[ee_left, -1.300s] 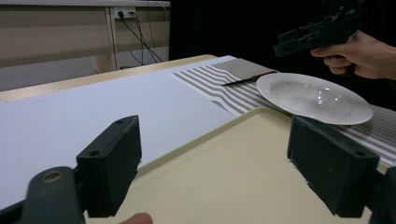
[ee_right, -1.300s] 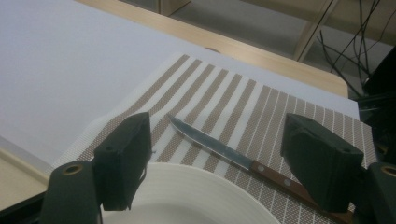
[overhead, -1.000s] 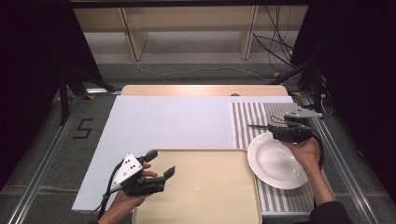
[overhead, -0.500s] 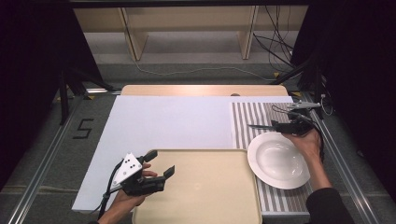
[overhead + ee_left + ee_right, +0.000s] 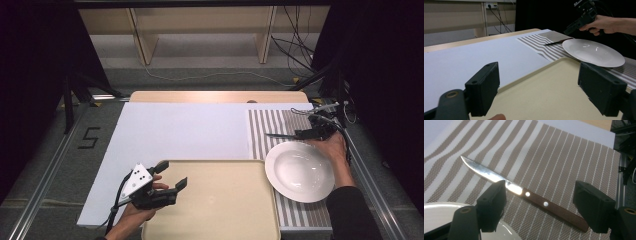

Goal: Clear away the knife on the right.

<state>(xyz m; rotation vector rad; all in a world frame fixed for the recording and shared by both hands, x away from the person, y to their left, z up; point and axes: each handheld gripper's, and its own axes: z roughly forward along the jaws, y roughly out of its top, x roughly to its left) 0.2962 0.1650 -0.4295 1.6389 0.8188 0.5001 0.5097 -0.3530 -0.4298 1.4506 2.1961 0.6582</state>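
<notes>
knife (image 5: 524, 192) lies flat on the striped woven placemat (image 5: 564, 157), just beyond the white plate (image 5: 299, 171); in the high view its long axis runs across the table, bright steel tip toward the middle, riveted brown wooden handle under our right gripper (image 5: 540, 210). we hold those jaws wide, straddling the knife untouched. our left gripper (image 5: 172, 175) gapes empty over the smooth beige tray (image 5: 220, 210).
</notes>
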